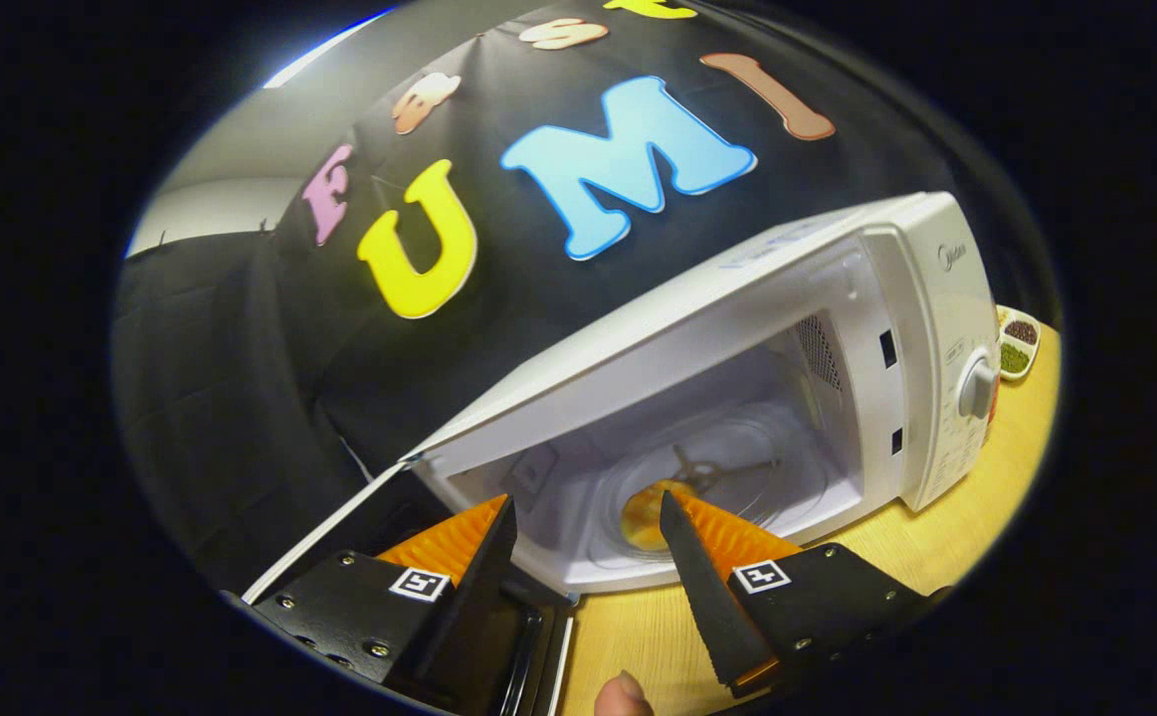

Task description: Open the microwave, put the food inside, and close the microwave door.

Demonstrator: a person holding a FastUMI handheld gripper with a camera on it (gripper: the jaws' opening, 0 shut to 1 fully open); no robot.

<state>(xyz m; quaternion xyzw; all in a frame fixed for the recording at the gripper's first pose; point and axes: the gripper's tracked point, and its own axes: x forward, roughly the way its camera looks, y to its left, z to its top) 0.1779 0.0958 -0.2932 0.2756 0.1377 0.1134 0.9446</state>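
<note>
A white microwave stands on a wooden table with its door swung wide to the left, just under my left finger. Inside, a glass turntable carries a yellow piece of food, which lies at the front of the plate and is partly hidden behind my right finger. My gripper hovers at the mouth of the cavity, tilted, with its fingers open and nothing held between them. The food lies a little beyond the fingertips.
The control knob is on the microwave's right-hand panel. Past the oven's right side a small divided dish of dark and green grains rests on the table. A person's thumb shows below the fingers.
</note>
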